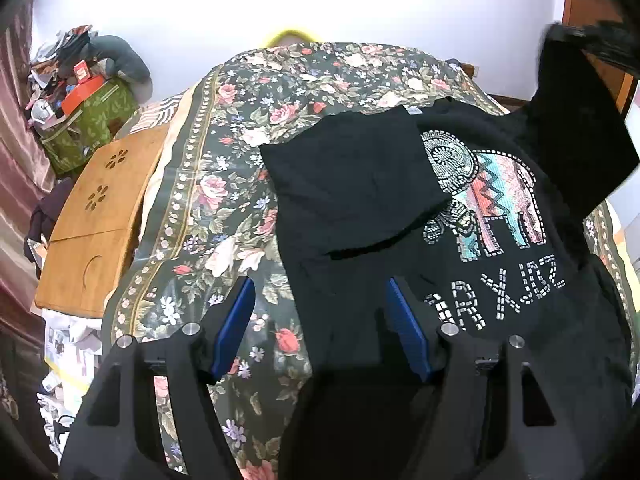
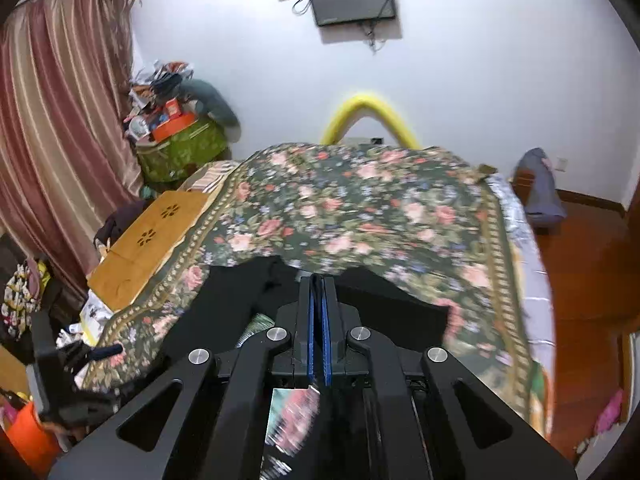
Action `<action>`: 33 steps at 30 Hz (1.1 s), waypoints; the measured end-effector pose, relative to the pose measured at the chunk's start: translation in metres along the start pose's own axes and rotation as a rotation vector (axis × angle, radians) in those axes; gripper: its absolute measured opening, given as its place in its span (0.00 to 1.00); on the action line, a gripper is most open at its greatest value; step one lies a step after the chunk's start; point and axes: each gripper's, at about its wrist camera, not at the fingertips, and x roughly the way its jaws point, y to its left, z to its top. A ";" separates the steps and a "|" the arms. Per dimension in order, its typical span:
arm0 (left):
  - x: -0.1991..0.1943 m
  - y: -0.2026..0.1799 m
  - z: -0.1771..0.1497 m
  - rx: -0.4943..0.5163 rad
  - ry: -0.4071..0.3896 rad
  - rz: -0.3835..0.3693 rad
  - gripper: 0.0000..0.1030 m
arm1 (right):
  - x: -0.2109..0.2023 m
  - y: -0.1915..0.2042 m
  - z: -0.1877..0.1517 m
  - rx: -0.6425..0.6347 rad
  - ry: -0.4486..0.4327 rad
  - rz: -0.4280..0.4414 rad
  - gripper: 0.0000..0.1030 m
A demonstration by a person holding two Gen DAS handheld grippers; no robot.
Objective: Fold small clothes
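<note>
A black T-shirt [image 1: 400, 208] with a patterned elephant print [image 1: 492, 200] lies on the floral bedspread [image 1: 248, 128]; its left side is folded over the middle. My left gripper [image 1: 320, 292] is open and empty, hovering over the shirt's lower left edge. The shirt's right sleeve [image 1: 580, 120] is lifted up at the upper right by my right gripper [image 1: 592, 40]. In the right wrist view my right gripper [image 2: 319, 280] is shut on black shirt fabric [image 2: 384, 296], held above the bedspread [image 2: 360, 208].
A wooden lap table [image 1: 100, 208] lies on the bed's left edge. A green bag with clutter [image 1: 88, 120] stands by the curtain. A yellow hoop [image 2: 370, 116] is behind the bed. Wooden floor [image 2: 588, 264] lies to the right.
</note>
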 end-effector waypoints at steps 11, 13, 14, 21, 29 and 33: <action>0.008 0.027 0.004 -0.084 0.013 -0.007 0.65 | 0.083 0.039 -0.003 0.056 0.203 0.128 0.11; 0.009 0.028 0.004 -0.092 0.017 -0.007 0.65 | 0.069 0.036 -0.001 0.058 0.180 0.148 0.19; 0.010 0.027 0.004 -0.095 0.018 -0.008 0.65 | 0.062 0.035 0.000 0.054 0.168 0.144 0.24; 0.009 0.014 0.004 -0.075 0.021 -0.002 0.65 | 0.014 0.011 -0.004 -0.018 0.110 0.033 0.39; 0.003 0.003 0.001 -0.055 0.026 0.004 0.65 | 0.036 -0.030 -0.065 0.078 0.209 0.014 0.44; 0.002 0.002 0.000 -0.050 0.026 0.015 0.65 | 0.049 -0.034 -0.087 0.113 0.250 0.049 0.44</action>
